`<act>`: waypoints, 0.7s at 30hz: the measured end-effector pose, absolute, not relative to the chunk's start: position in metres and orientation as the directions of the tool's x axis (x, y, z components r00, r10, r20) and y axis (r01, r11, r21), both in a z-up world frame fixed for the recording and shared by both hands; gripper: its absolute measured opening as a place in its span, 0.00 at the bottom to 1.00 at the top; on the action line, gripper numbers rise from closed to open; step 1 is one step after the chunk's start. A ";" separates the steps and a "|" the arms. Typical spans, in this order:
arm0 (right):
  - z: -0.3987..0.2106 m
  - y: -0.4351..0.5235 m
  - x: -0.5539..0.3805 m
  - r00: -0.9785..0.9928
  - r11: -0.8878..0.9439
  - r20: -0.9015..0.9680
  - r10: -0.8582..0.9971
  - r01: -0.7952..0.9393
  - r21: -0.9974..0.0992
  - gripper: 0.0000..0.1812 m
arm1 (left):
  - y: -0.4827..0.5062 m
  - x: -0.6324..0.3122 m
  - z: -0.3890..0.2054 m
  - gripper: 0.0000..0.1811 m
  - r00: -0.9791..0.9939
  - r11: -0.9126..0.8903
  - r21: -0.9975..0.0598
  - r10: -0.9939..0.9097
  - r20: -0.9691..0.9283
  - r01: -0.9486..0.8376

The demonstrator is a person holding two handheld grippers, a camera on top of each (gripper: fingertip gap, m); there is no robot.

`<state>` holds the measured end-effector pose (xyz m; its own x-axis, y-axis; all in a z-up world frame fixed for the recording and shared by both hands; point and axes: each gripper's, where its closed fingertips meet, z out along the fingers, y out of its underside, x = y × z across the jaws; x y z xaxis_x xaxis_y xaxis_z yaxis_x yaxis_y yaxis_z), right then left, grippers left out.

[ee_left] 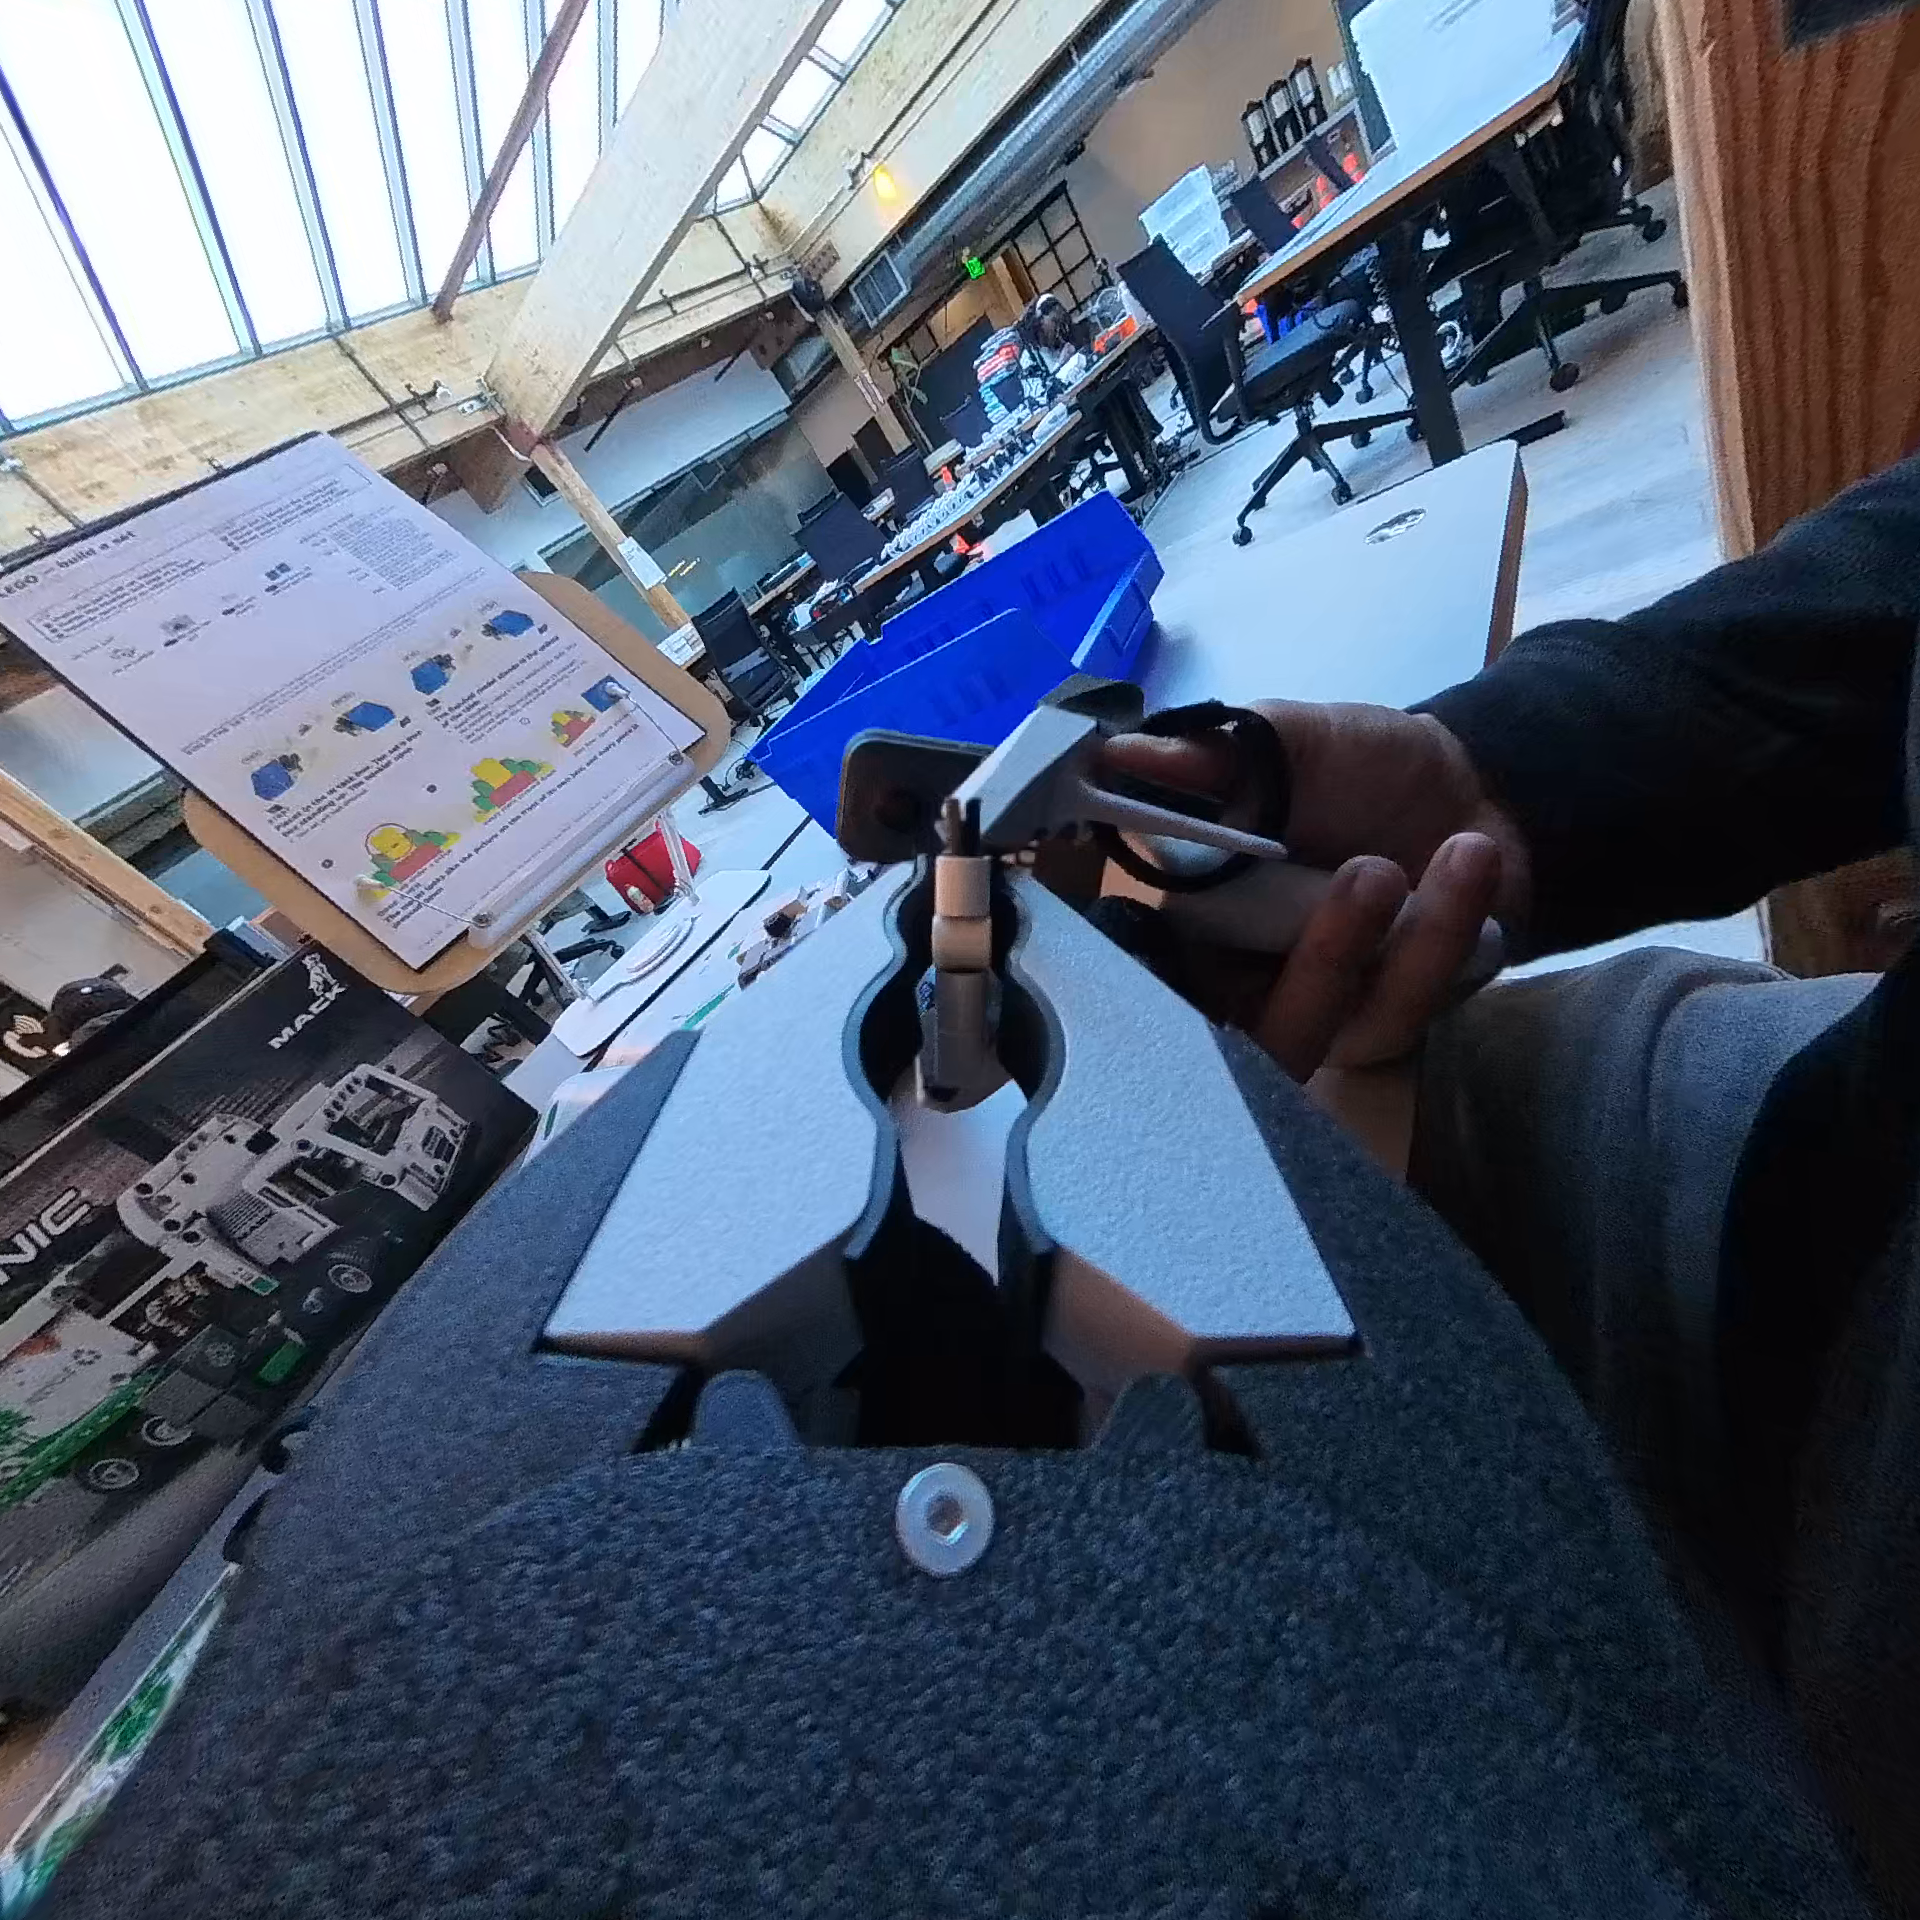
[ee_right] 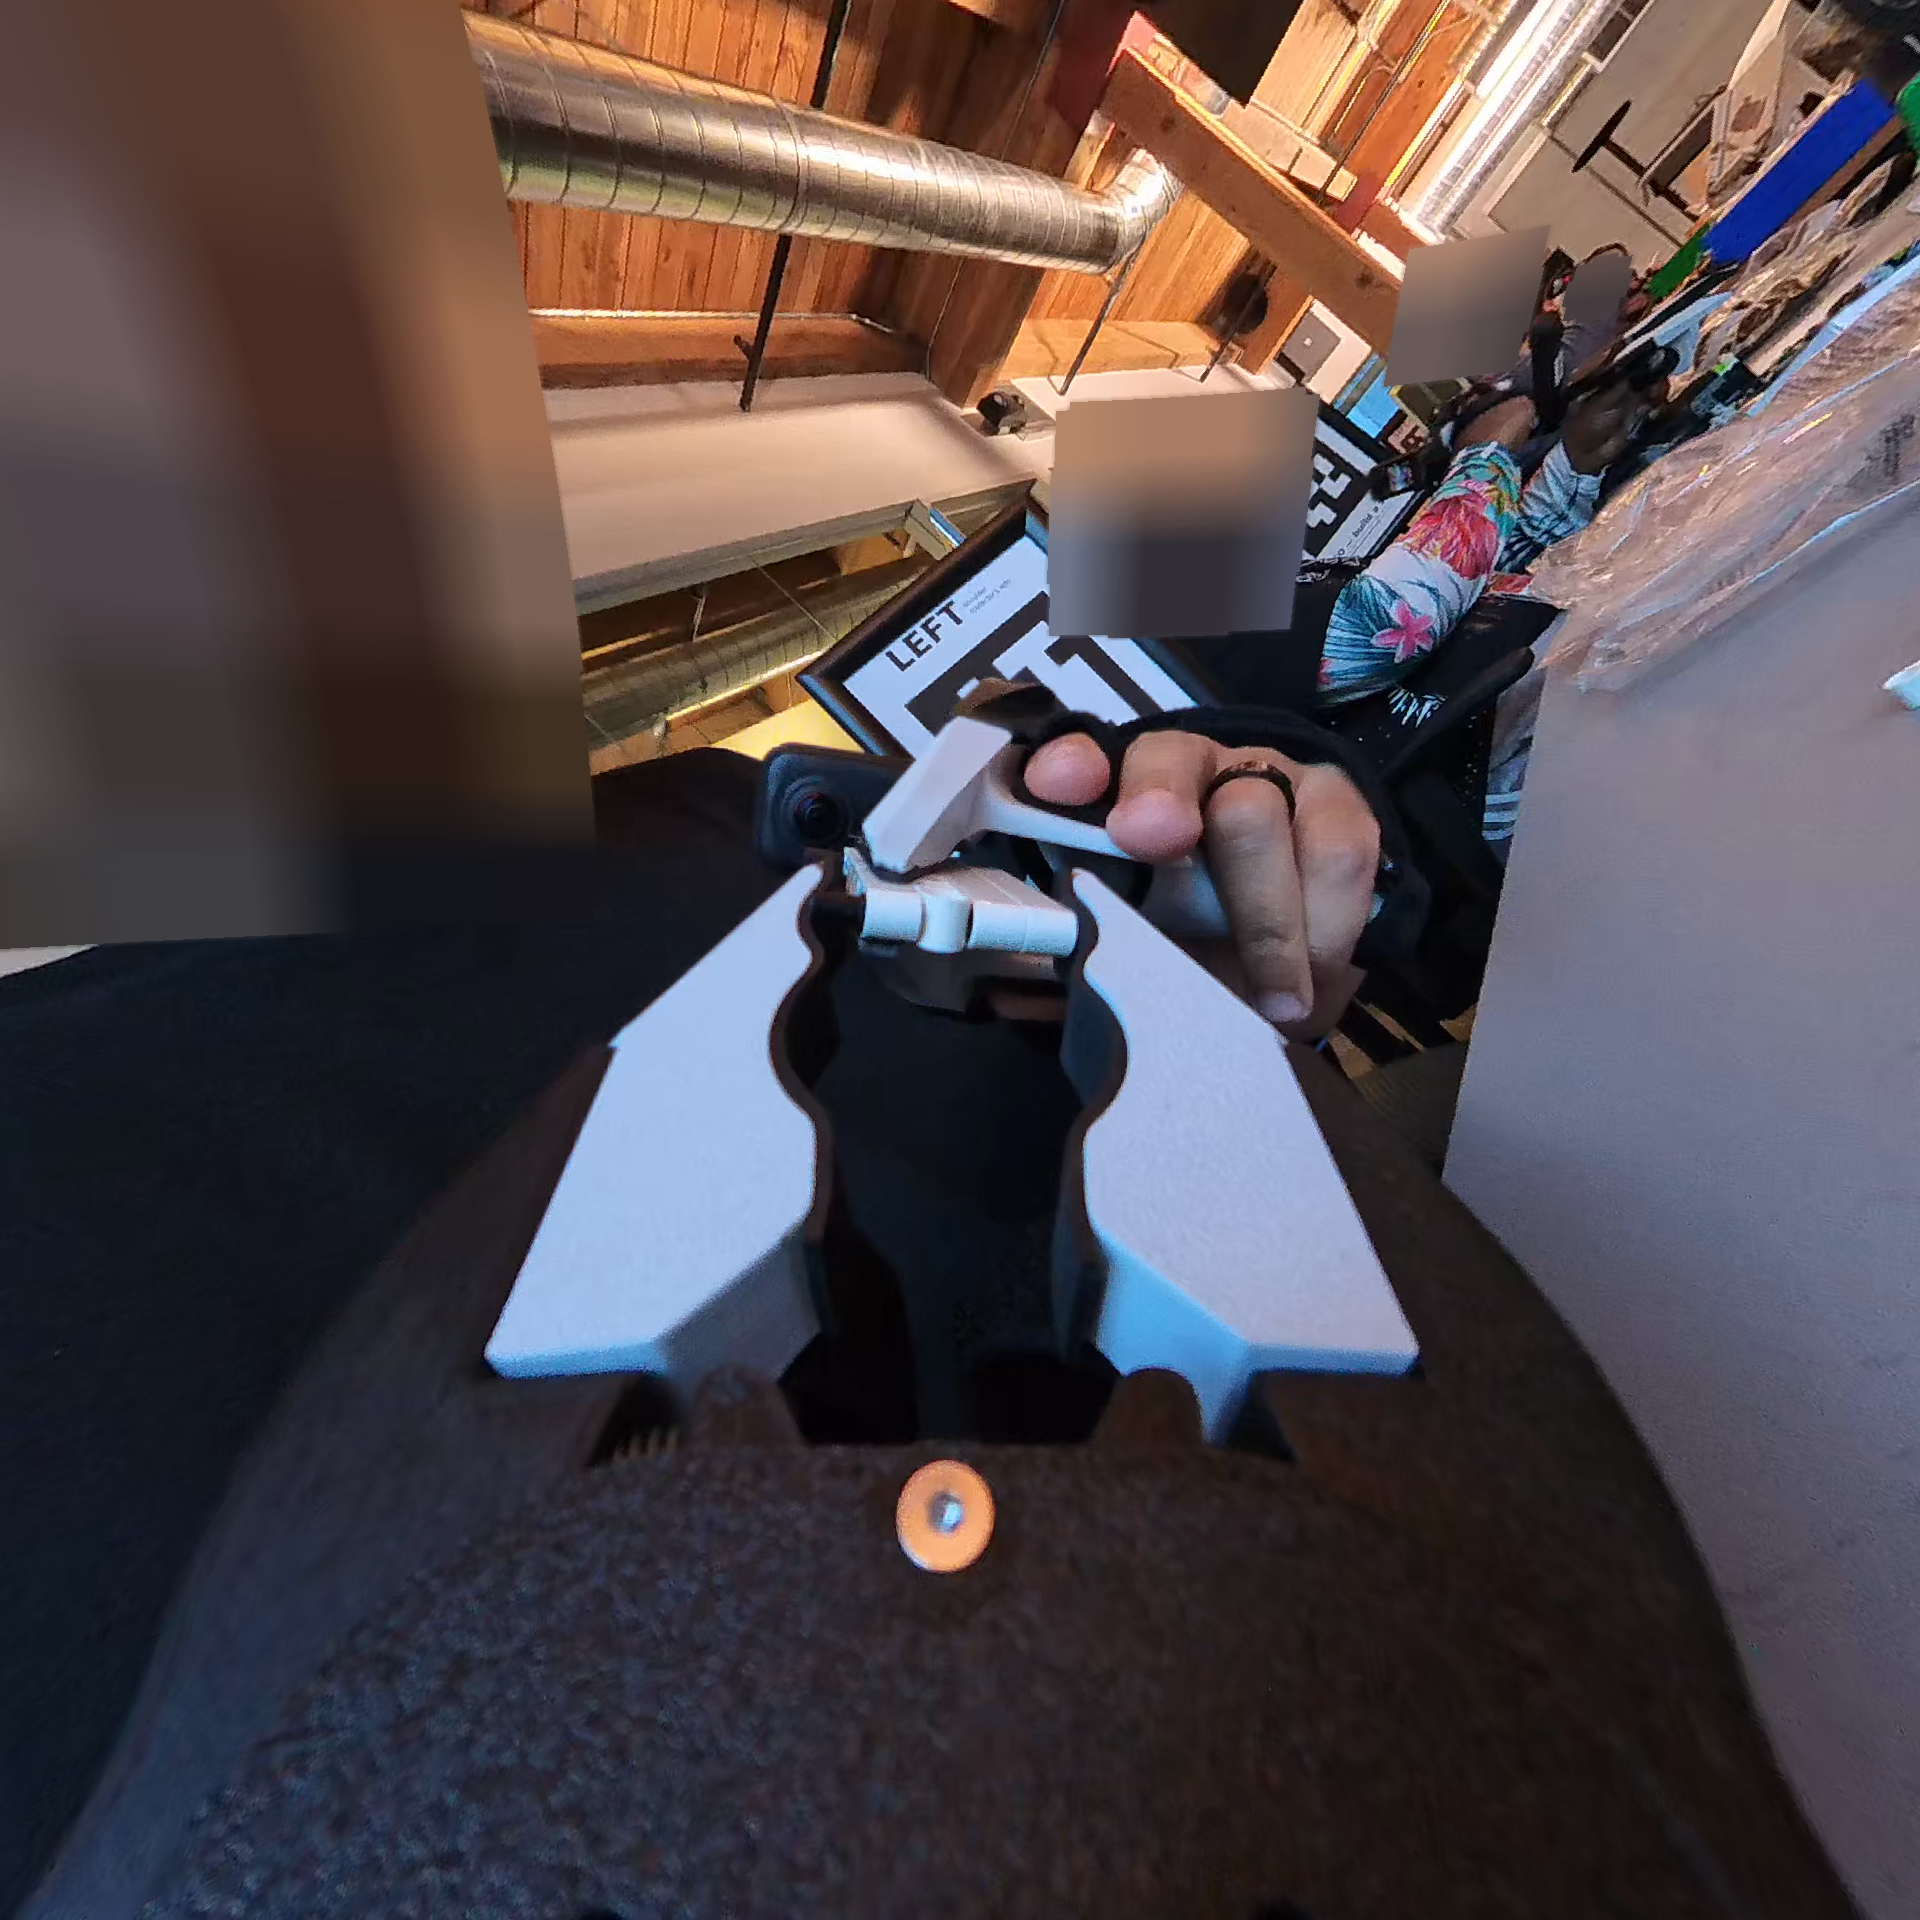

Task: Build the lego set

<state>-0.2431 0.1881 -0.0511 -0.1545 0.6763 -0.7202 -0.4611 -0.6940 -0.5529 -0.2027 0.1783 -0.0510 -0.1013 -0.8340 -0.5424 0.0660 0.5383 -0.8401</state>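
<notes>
Both grippers are held up in the air, facing each other. My left gripper (ee_left: 961,883) is shut on a small white-and-grey lego piece (ee_left: 958,956) that stands upright between its fingers. My right gripper (ee_right: 956,904) holds the same white piece (ee_right: 966,920) across its fingertips, end to end. In the left wrist view a finger of the right gripper (ee_left: 1029,769) touches the top of the piece, with a hand (ee_left: 1382,894) on its handle. In the right wrist view a finger of the left gripper (ee_right: 935,800) sits above the piece.
An instruction sheet (ee_left: 343,707) stands on a stand at the left, above a black lego box with a truck picture (ee_left: 208,1247). A blue bin (ee_left: 987,644) sits on the white table (ee_left: 1351,582). Seated people (ee_right: 1403,582) and plastic bags (ee_right: 1766,468) are behind.
</notes>
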 end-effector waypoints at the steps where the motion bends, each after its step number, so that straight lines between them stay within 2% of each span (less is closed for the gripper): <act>1: -0.052 0.188 -0.243 -0.146 -0.693 -0.721 0.677 -0.454 -0.559 0.22 | 0.179 -0.202 -0.052 0.03 -0.102 0.540 -0.839 -0.833 -0.544 0.059; 9: -0.054 0.192 -0.242 -0.148 -0.701 -0.738 0.659 -0.478 -0.530 0.22 | 0.182 -0.201 -0.055 0.03 -0.152 0.480 -0.877 -0.864 -0.479 0.036; 13: -0.055 0.192 -0.241 -0.150 -0.711 -0.744 0.652 -0.461 -0.530 0.22 | 0.182 -0.201 -0.055 0.04 -0.110 0.546 -0.837 -0.829 -0.548 0.049; 21: -0.055 0.194 -0.234 -0.165 -0.717 -0.749 0.642 -0.478 -0.508 0.22 | 0.185 -0.202 -0.052 0.04 -0.096 0.537 -0.842 -0.836 -0.540 0.054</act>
